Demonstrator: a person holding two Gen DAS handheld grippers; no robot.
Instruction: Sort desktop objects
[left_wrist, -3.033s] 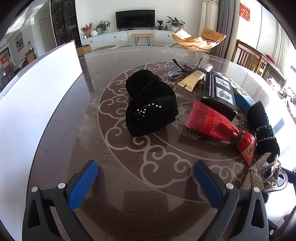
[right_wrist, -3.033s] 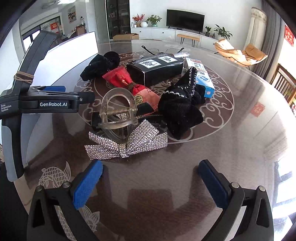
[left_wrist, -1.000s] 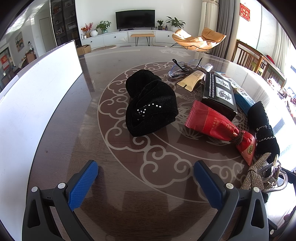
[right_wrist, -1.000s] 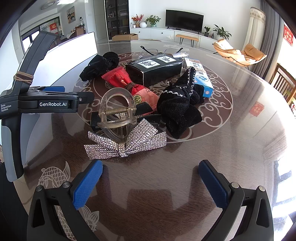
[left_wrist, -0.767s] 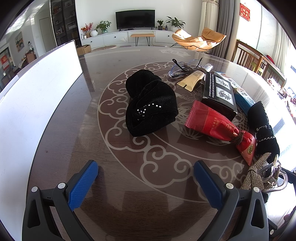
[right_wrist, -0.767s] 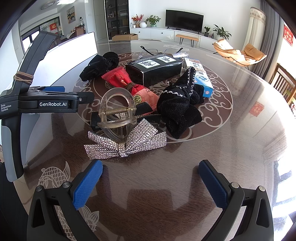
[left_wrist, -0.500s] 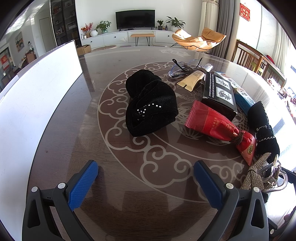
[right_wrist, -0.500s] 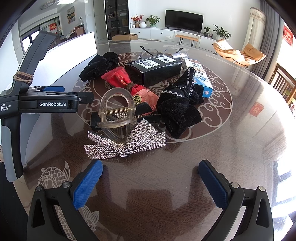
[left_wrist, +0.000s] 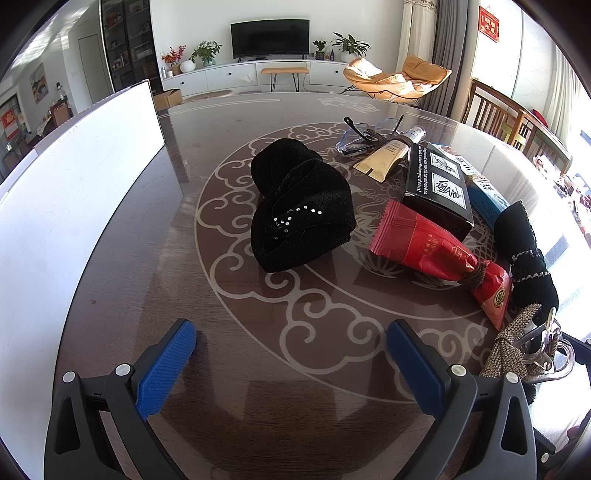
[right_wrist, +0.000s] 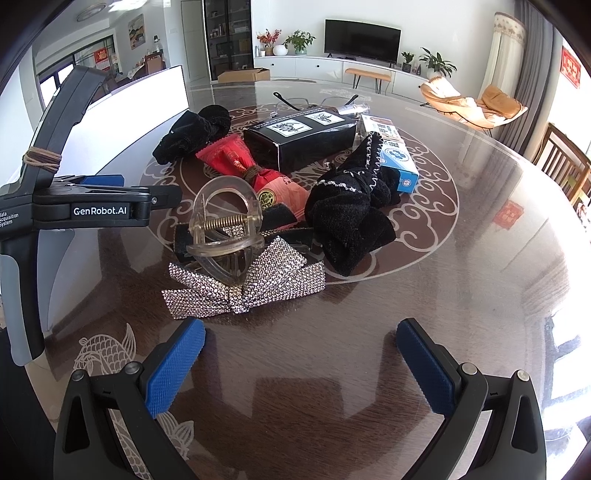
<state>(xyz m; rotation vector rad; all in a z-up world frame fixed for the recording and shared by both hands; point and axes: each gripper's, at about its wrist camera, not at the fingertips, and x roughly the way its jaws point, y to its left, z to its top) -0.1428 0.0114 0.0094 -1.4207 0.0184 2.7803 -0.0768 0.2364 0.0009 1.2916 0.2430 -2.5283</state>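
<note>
Starting point: both our tools gape wide, empty; right gripper (right_wrist: 300, 352), left gripper (left_wrist: 291, 350).
Nearest target: rhinestone bow (right_wrist: 246, 284) under clear hair claw (right_wrist: 224, 236), probably joined.
Approach: we straddle the bow low, close slowly.

We see a black velvet hat (left_wrist: 301, 212) lying left of a red snack packet (right_wrist: 255, 171), which touches a black box (right_wrist: 299, 138). A blue box (right_wrist: 397, 158) lies beyond a black sock (right_wrist: 351, 218). Nearest, a clear hair claw (right_wrist: 225, 229) rests on a rhinestone bow (right_wrist: 251, 286).
</note>
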